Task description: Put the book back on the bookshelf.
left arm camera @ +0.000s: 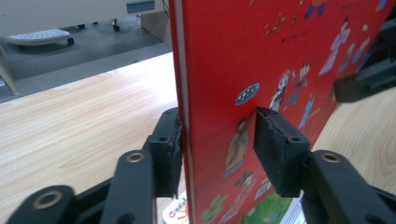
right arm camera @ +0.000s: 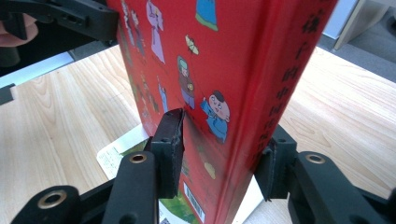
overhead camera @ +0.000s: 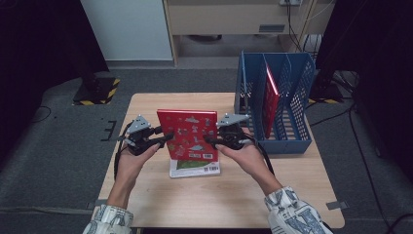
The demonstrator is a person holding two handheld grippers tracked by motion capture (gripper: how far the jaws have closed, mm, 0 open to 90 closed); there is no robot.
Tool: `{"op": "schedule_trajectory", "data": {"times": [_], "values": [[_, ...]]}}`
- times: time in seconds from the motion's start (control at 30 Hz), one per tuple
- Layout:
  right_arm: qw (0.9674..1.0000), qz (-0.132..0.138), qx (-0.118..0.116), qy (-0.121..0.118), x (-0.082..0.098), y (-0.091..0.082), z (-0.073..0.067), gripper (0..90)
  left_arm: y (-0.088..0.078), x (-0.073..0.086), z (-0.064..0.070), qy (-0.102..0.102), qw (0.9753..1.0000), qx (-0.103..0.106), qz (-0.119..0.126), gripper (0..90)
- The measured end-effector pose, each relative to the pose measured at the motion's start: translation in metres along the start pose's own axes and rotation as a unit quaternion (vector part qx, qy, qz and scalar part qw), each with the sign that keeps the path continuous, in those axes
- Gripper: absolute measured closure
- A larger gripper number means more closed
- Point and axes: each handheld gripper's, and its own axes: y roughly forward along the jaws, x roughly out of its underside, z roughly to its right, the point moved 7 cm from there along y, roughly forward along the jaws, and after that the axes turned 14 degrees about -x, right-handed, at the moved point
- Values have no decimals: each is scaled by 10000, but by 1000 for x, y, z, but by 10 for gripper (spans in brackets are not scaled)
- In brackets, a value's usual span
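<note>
A red picture book (overhead camera: pixel 189 134) stands upright near the middle of the wooden bench (overhead camera: pixel 146 185), its lower edge over a second book (overhead camera: pixel 195 167) that lies flat beneath it with a green and white cover showing. The left gripper (overhead camera: pixel 163 138) sits at the book's left edge. In the left gripper view one pad lies against the page side while the other pad stands a little off the illustrated cover, so the book is between the jaws but this gripper is released rather than clamping. The right gripper (overhead camera: pixel 210 141) is at the book's right edge, by the spine. In the right gripper view the book (right arm camera: pixel 219 93) passes between its jaws, the right pad tight against the spine side and the left pad tilted with only its upper corner near the cover — whether it truly presses on the book I cannot tell. To the right, at the far corner of the bench, stands a blue file rack (overhead camera: pixel 272 97) with another red book (overhead camera: pixel 271 105) upright in one of its slots.
</note>
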Motion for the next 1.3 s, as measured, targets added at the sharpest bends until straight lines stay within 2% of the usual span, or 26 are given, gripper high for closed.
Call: {"op": "schedule_trajectory", "data": {"times": [0.3,0.5,0.67,0.93,1.0,1.13,1.23,1.3], "values": [[9997,-72,-106,-199,1,-1,-14,601,3,0,4,-12,10000,-54,67,388],[9993,14,-213,-307,-1,-3,-24,611,0,-2,9,7,9999,-74,134,310],[9991,43,-282,-320,-2,-4,-29,631,0,0,8,-13,9998,-115,157,253],[9985,107,-381,-390,-8,-5,-37,603,-2,6,13,22,9999,-27,130,250],[9982,96,-414,-413,-9,-5,-39,597,-3,7,14,-21,9999,-28,140,246],[9978,129,-458,-462,-12,-4,-41,586,-2,13,15,-87,9998,-93,135,247],[9977,172,-427,-491,-15,-5,-41,606,-1,20,15,-52,9997,-236,73,232],[9975,195,-464,-498,-18,-6,-42,612,1,24,17,-17,9998,-213,34,241]]}}
